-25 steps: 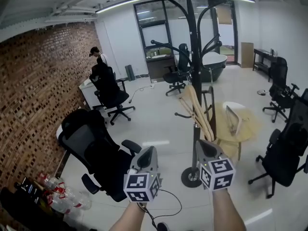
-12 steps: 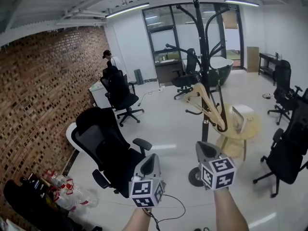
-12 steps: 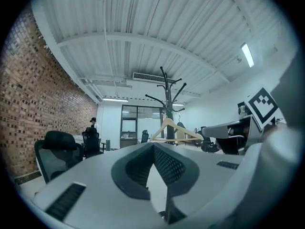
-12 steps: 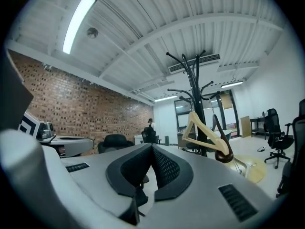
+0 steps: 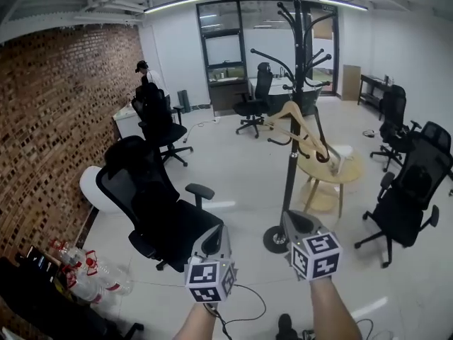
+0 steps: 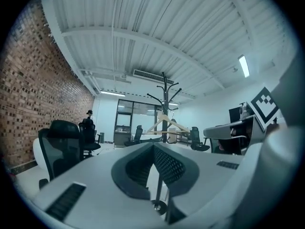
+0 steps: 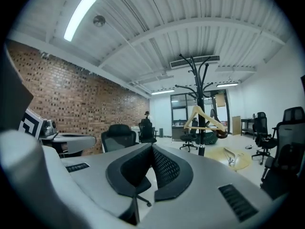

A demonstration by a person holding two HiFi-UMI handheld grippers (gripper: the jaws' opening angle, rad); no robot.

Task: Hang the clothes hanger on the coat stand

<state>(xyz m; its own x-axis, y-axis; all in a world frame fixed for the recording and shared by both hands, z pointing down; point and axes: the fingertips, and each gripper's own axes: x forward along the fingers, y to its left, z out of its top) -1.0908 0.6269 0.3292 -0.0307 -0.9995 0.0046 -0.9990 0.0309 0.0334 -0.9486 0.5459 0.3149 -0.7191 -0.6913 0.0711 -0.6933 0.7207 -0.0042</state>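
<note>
A light wooden clothes hanger hangs from an arm of the tall black coat stand, well beyond both grippers. It also shows in the left gripper view as the hanger on the stand, and in the right gripper view as the hanger on the stand. My left gripper and right gripper sit low in the head view, side by side. Both are shut with nothing between the jaws, as the left gripper and right gripper show in their own views.
A black office chair stands just left of the grippers. Behind the stand is a round wooden table. More black chairs stand at right. A person stands at the back left. Plastic bottles lie by the brick wall.
The stand and hanger now sit farther from the grippers, and the hanger has turned from edge-on to broadside. Both grippers stay shut and low.
</note>
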